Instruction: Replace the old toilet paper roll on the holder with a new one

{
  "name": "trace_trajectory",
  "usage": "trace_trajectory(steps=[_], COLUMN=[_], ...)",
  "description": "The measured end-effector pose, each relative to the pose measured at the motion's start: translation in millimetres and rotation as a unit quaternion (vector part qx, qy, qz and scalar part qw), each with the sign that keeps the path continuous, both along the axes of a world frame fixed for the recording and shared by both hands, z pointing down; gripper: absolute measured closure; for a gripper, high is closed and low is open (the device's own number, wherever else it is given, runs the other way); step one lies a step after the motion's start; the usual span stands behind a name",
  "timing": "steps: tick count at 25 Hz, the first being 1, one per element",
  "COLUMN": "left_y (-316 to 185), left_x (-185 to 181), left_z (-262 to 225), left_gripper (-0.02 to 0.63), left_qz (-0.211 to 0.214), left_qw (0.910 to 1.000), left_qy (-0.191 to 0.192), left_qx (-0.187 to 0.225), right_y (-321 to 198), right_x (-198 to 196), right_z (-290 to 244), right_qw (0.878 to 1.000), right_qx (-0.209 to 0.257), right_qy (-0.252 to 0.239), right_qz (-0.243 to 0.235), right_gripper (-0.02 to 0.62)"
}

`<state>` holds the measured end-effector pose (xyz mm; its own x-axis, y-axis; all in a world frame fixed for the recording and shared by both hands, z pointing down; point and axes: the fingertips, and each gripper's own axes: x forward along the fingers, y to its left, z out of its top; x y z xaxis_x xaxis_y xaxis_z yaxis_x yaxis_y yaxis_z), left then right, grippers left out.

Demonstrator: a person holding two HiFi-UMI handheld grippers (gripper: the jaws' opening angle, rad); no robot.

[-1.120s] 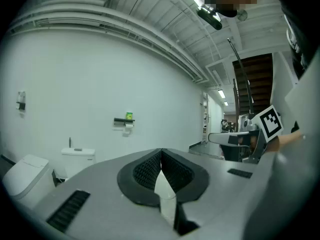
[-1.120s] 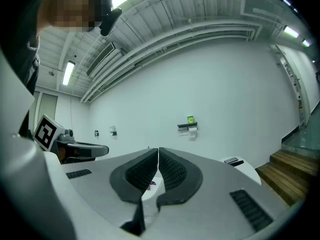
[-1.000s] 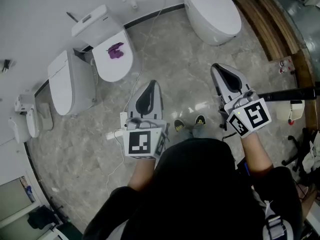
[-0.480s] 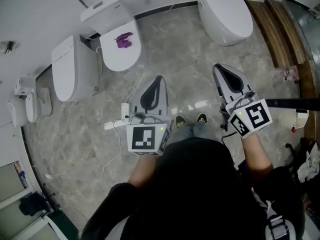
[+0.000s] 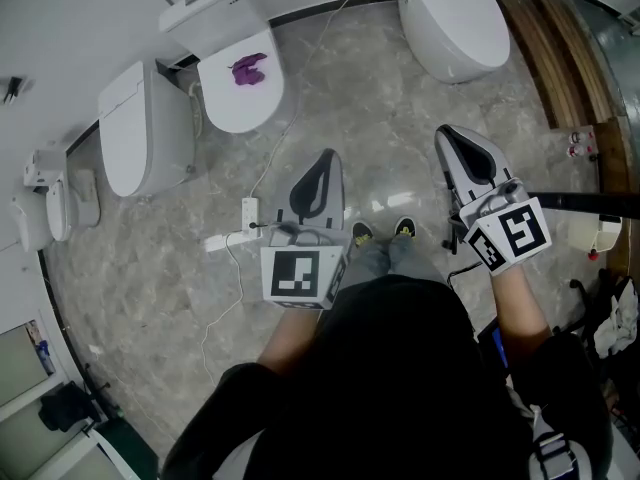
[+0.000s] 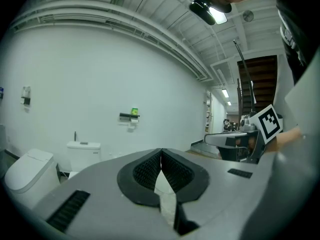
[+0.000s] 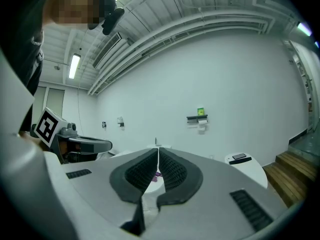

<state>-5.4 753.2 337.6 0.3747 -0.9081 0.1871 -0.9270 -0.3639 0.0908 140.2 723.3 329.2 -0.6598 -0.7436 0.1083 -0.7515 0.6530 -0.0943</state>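
Observation:
The wall holder (image 6: 129,116) is a small dark shelf far across the room, with a green item on top and a white paper roll (image 6: 131,125) under it. The right gripper view shows the same holder (image 7: 197,117) and roll (image 7: 202,126). My left gripper (image 6: 161,151) is shut with nothing between its pads. My right gripper (image 7: 158,150) is shut and empty too. In the head view the left gripper (image 5: 322,158) and the right gripper (image 5: 447,133) are held side by side at waist height over the floor, pointing toward the toilets. No new roll is in sight.
Along the white wall stand an open toilet (image 5: 238,80) with a purple thing in its bowl, a closed toilet (image 5: 140,140) and an oval toilet (image 5: 450,18). A power strip (image 5: 249,212) with a white cable lies on the marble floor. Wooden steps (image 5: 560,48) rise at the right.
Both grippers have drifted slightly rightward and down in the head view, still shut. The view has shifted, and the person's shoes show more fully between the grippers.

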Motion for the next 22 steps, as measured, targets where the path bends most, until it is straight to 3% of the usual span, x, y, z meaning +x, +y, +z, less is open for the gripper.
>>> trace_trajectory(steps=[12, 22], left_y=[-12, -79], left_x=[27, 40], left_z=[0, -7], left_gripper=[0.583, 0.583], left_qz=[0.024, -0.013], left_qw=[0.9997, 0.9991], left_qy=[-0.005, -0.038], left_qx=[0.002, 0.010], right_y=[-9, -85], right_x=[20, 31], right_z=[1, 2], right_qw=[1.000, 0.998], right_qx=[0.000, 0.001], right_qy=[0.001, -0.027], right_qz=[-0.002, -0.055], right_gripper=[0.575, 0.575])
